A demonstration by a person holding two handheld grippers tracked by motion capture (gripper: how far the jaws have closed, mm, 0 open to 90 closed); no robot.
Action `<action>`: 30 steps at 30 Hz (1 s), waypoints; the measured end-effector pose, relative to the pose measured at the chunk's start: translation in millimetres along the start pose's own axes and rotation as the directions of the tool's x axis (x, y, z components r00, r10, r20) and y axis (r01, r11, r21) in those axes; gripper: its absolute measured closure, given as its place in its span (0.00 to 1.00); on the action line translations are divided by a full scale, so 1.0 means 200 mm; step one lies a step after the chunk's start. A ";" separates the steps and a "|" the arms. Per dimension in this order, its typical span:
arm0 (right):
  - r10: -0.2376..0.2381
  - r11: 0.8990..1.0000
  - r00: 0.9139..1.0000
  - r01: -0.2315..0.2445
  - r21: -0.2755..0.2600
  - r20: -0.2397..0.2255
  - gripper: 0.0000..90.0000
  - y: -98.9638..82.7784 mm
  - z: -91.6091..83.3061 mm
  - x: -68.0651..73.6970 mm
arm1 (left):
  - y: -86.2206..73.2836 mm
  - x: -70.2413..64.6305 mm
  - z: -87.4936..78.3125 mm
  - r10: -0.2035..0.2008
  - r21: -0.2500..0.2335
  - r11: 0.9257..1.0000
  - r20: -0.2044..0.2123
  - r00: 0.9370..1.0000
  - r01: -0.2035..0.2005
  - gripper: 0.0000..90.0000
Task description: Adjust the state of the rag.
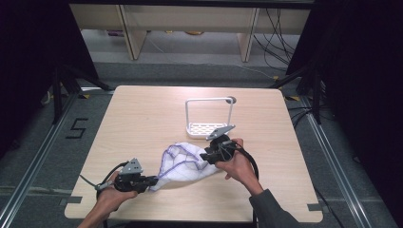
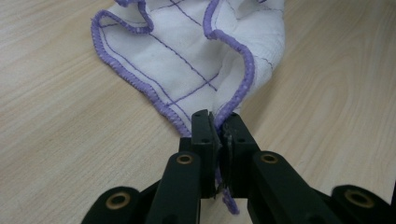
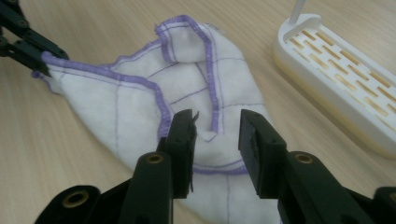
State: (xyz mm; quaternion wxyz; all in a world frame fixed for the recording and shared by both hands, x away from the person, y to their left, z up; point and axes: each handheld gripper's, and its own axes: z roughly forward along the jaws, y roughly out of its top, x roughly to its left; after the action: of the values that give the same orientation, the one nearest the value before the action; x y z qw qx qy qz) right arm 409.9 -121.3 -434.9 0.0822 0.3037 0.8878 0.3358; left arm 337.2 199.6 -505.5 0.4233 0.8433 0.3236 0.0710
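Note:
A white cloth (image 1: 183,161) with purple stitched hem and grid lines lies crumpled on the wooden table (image 1: 142,118), near its front middle. My left gripper (image 1: 153,180) is shut on the cloth's left corner; in the left gripper view the jaws (image 2: 217,122) pinch the purple hem and the cloth (image 2: 187,60) fans away from them. My right gripper (image 1: 207,156) stands at the cloth's right end. Its jaws (image 3: 218,119) are open and straddle a fold of the cloth (image 3: 116,107) without pressing on it. The left gripper (image 3: 42,60) holds the far corner in that view.
A white slotted drying rack (image 1: 202,128) with a tall wire frame stands just behind the right gripper, and its base (image 3: 327,93) lies close to the right jaw. Dark floor and cables surround the table.

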 end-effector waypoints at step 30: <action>-0.013 0.999 0.999 0.011 0.036 0.040 1.00 -0.07 0.19 0.08 | 0.01 -0.02 -0.01 0.002 -0.012 1.000 0.006 1.000 -0.002 0.94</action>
State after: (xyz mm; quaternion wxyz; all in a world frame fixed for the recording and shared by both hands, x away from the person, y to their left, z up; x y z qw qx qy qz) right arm 404.1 -99.5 -472.2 0.0967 0.3066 0.8936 0.3131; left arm 334.3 197.3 -503.0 0.4290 0.8414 0.3208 0.0707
